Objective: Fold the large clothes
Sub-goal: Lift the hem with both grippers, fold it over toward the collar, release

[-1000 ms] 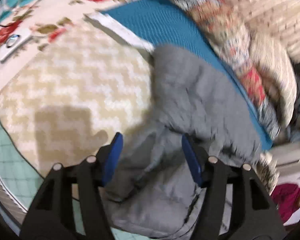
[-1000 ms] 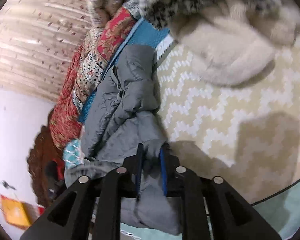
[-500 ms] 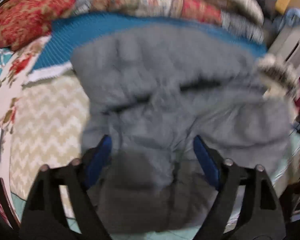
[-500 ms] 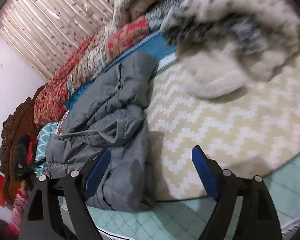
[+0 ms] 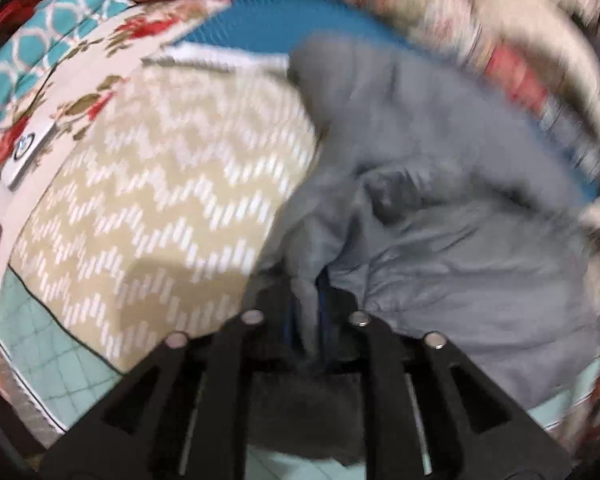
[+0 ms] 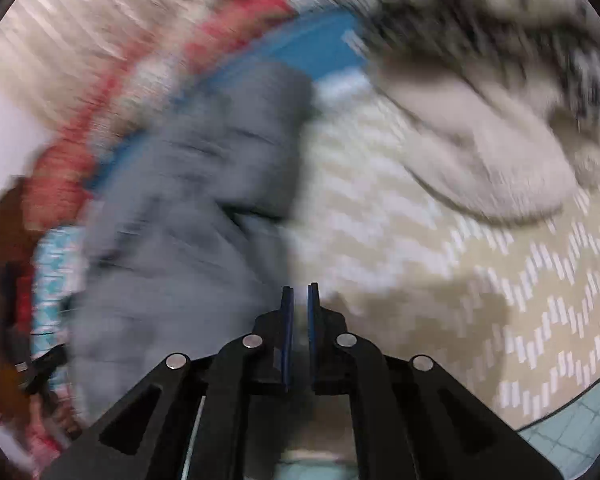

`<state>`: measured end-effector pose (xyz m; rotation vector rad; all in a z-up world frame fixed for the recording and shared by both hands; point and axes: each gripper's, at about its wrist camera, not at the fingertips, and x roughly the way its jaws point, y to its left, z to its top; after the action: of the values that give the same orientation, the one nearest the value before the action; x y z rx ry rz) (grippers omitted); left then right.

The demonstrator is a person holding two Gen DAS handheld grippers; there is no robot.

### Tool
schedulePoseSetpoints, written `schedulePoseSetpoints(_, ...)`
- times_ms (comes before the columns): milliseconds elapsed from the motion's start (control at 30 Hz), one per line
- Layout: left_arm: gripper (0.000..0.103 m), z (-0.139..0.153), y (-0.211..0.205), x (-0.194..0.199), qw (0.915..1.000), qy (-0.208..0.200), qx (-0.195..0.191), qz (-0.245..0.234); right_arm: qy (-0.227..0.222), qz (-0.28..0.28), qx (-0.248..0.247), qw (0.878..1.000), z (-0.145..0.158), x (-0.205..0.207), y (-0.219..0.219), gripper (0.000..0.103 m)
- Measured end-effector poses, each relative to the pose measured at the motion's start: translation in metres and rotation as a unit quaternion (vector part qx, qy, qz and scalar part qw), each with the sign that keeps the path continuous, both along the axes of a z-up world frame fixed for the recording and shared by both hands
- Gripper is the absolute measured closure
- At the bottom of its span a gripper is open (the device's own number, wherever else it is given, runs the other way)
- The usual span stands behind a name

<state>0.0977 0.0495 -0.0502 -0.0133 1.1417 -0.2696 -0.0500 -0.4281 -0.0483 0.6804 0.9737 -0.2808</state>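
Observation:
A grey padded jacket (image 5: 440, 208) lies crumpled on a beige zigzag cover (image 5: 160, 208) on a bed. My left gripper (image 5: 306, 300) is shut on a fold of the jacket at its near edge. In the right wrist view the jacket (image 6: 188, 216) lies to the left, blurred by motion. My right gripper (image 6: 299, 300) is shut with nothing between its blue pads, just right of the jacket's edge and above the zigzag cover (image 6: 480, 280).
A blue mat (image 5: 300, 28) and red patterned quilts (image 5: 520, 80) lie behind the jacket. A floral pillow (image 5: 60, 92) is at the left. A cream and speckled fluffy blanket (image 6: 480, 120) lies at the right. A teal quilted bedspread (image 5: 48, 344) shows at the near edge.
My left gripper was open over the jacket and has closed on a fold of it. My right gripper let go of the jacket, opened wide, then shut empty beside it.

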Motion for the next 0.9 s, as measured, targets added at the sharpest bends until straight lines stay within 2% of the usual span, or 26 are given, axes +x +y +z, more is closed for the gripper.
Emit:
schedulePoseSetpoints(33,0.089,-0.001,-0.002,-0.001,0.9999,-0.001,0.01,-0.001,0.022,-0.01,-0.004,1.0,-0.008,0.001,-0.003,0.082)
schedulePoseSetpoints(67,0.089,0.005,0.001,-0.005,1.0,-0.006,0.001,0.004,0.026,-0.026,0.013,0.999,-0.012,-0.007,-0.009,0.082)
schedulePoseSetpoints(100,0.088,0.011,0.007,-0.009,0.9998,-0.011,-0.011,0.009,0.004,-0.035,0.032,0.999,-0.01,-0.018,-0.014,0.082)
schedulePoseSetpoints(133,0.079,0.018,0.015,-0.012,0.9996,-0.017,-0.019,0.014,-0.021,-0.046,0.03,0.998,0.0,-0.034,-0.017,0.081)
schedulePoseSetpoints(200,0.064,0.041,0.026,-0.022,0.998,-0.052,-0.026,0.026,-0.056,-0.059,-0.005,0.997,0.022,-0.057,-0.017,0.08)
schedulePoseSetpoints(233,0.063,0.058,0.03,-0.03,0.9954,-0.083,-0.038,0.029,-0.078,-0.058,-0.033,0.995,0.04,-0.066,-0.011,0.08)
schedulePoseSetpoints(300,0.063,0.082,0.023,-0.037,0.9914,-0.117,-0.054,0.024,-0.093,-0.02,-0.066,0.993,0.064,-0.058,0.008,0.08)
schedulePoseSetpoints(367,0.061,0.097,0.015,-0.039,0.9878,-0.141,-0.061,0.027,-0.109,0.023,-0.075,0.991,0.081,-0.035,0.031,0.08)
schedulePoseSetpoints(433,0.033,0.1,0.003,-0.03,0.9865,-0.147,-0.066,0.031,-0.128,0.06,-0.064,0.988,0.089,-0.002,0.06,0.08)
schedulePoseSetpoints(500,0.033,0.092,-0.002,-0.014,0.9903,-0.127,-0.04,0.039,-0.104,0.092,-0.046,0.989,0.083,0.031,0.072,0.08)
schedulePoseSetpoints(533,0.037,0.088,-0.001,-0.009,0.9917,-0.115,-0.038,0.045,-0.073,0.105,-0.04,0.991,0.068,0.052,0.076,0.08)
schedulePoseSetpoints(567,0.041,0.085,0.005,-0.007,0.9916,-0.104,-0.048,0.06,-0.046,0.103,-0.05,0.992,0.052,0.064,0.077,0.08)
schedulePoseSetpoints(633,0.043,0.087,0.006,-0.012,0.9902,-0.109,-0.062,0.061,0.02,0.085,-0.064,0.994,0.019,0.076,0.071,0.08)
schedulePoseSetpoints(667,0.043,0.088,-0.001,-0.019,0.9907,-0.114,-0.058,0.046,0.037,0.076,-0.027,0.996,0.001,0.077,0.063,0.08)
schedulePoseSetpoints(700,0.043,0.088,-0.012,-0.024,0.9916,-0.118,-0.049,0.02,0.024,0.062,0.001,0.998,-0.003,0.071,0.057,0.08)
schedulePoseSetpoints(767,0.043,0.085,-0.037,-0.037,0.9911,-0.124,-0.041,-0.027,-0.017,0.05,0.007,0.999,0.014,0.058,0.056,0.08)
schedulePoseSetpoints(833,0.043,0.078,-0.057,-0.042,0.9898,-0.125,-0.037,-0.059,-0.083,0.068,0.017,0.994,0.041,0.039,0.063,0.08)
schedulePoseSetpoints(900,0.043,0.057,-0.07,-0.038,0.9891,-0.127,-0.001,-0.074,-0.105,0.074,0.015,0.992,0.051,0.026,0.067,0.079)
